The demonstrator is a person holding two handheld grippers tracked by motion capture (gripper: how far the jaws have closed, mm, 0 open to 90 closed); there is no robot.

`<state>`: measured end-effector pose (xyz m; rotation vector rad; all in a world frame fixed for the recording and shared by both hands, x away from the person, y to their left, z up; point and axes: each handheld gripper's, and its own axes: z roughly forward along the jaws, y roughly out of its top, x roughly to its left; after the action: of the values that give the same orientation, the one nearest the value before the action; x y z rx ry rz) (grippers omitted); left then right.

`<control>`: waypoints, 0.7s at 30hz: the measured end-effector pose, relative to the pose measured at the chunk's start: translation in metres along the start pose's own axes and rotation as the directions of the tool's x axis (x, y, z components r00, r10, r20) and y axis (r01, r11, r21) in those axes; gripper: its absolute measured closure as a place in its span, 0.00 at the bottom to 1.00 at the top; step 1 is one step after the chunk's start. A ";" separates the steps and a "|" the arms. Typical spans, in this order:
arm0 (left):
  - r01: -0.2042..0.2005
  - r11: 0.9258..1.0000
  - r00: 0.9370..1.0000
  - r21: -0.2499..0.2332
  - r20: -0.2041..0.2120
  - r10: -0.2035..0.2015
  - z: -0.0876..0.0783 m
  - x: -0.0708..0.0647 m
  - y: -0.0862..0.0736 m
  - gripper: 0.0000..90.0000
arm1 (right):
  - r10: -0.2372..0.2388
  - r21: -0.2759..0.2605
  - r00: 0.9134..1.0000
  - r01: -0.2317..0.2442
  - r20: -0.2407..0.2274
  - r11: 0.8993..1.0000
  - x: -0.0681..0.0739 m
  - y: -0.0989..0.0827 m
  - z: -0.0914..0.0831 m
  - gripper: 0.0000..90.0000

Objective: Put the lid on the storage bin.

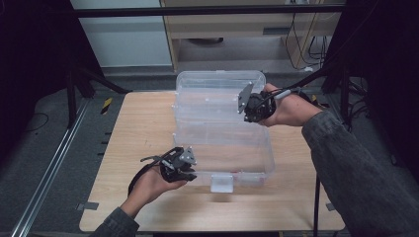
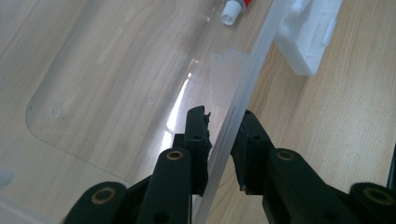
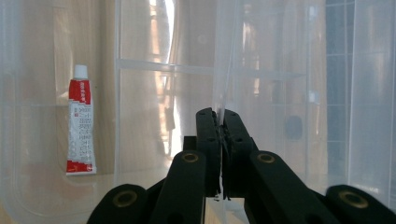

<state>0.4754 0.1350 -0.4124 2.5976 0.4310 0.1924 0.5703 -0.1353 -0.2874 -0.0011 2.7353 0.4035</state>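
Note:
A clear plastic box [image 1: 257, 163] lies on the wooden table [image 1: 143, 128] with its lid [image 1: 212, 86] raised at the back. My right gripper [image 1: 245, 105] [image 3: 219, 123] is shut on the lid's thin edge [image 3: 223, 60]. My left gripper [image 1: 193, 170] [image 2: 222, 137] straddles the box's front rim [image 2: 243, 74], one jaw inside and one outside, closed on it. A red and white tube [image 3: 80, 121] [image 2: 235, 8] lies inside the box. A white latch [image 1: 221, 183] [image 2: 308, 37] hangs from the front rim.
The box takes up the table's middle and right. Bare wood lies left of it and along the front edge. Black frame posts [image 1: 74, 89] stand at the table's far corners, with a cabinet [image 1: 237, 34] behind.

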 end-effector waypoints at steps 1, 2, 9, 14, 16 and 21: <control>-0.001 1.000 1.000 0.000 -0.001 0.001 0.000 0.000 0.000 0.85 | -0.004 0.002 1.000 0.004 0.001 1.000 0.001 0.000 -0.001 0.97; 0.001 1.000 1.000 -0.003 0.001 -0.001 0.000 0.000 0.000 0.85 | -0.004 -0.003 1.000 0.004 0.003 1.000 0.002 0.000 -0.001 0.97; 0.001 1.000 1.000 -0.009 0.000 -0.001 0.000 0.000 -0.001 0.84 | -0.020 0.005 1.000 0.020 0.008 1.000 0.011 0.001 -0.003 0.97; 0.003 1.000 1.000 -0.013 -0.001 -0.003 0.000 -0.001 -0.002 0.84 | -0.023 0.003 1.000 0.023 0.013 1.000 0.016 0.000 -0.005 0.97; 0.003 1.000 1.000 -0.014 -0.002 -0.003 0.000 -0.001 -0.002 0.84 | -0.021 -0.004 1.000 0.021 0.016 1.000 0.018 -0.002 -0.005 0.97; 0.005 1.000 1.000 -0.020 -0.003 -0.005 0.000 -0.001 -0.003 0.84 | -0.016 -0.018 1.000 0.016 0.022 1.000 0.025 -0.004 -0.007 0.97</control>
<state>0.4738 0.1366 -0.4139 2.5770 0.4344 0.1982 0.5453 -0.1397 -0.2916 -0.0227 2.7082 0.4211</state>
